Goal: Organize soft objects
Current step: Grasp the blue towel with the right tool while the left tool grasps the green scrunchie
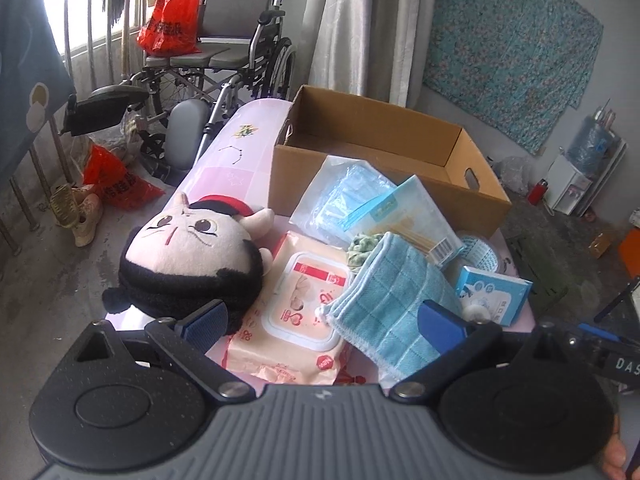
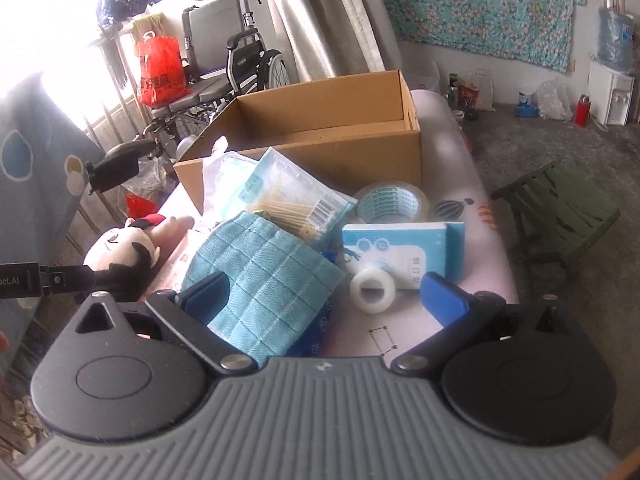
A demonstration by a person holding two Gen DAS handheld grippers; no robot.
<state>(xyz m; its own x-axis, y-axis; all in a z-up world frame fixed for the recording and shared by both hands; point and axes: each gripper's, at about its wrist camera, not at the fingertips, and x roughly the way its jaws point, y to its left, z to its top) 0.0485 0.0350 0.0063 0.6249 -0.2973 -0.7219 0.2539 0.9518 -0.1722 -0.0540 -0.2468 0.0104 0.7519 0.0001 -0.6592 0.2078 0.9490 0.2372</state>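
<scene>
The cardboard box [image 1: 384,148] stands open and looks empty at the far end of the pink bench [image 1: 224,160], beyond the whole heap. In front of it the plush doll [image 1: 188,256] lies on its side to the left, head toward the camera, just ahead of the left claw [image 1: 320,320], which gapes wide and holds nothing. The folded blue cloth [image 2: 260,276] lies mid-heap, its long axis running away toward the box; the right claw [image 2: 320,296], also wide and empty, has its left finger [image 2: 208,296] at the cloth's near edge. By my reading, the right is nearer the cloth, the left nearer the doll.
</scene>
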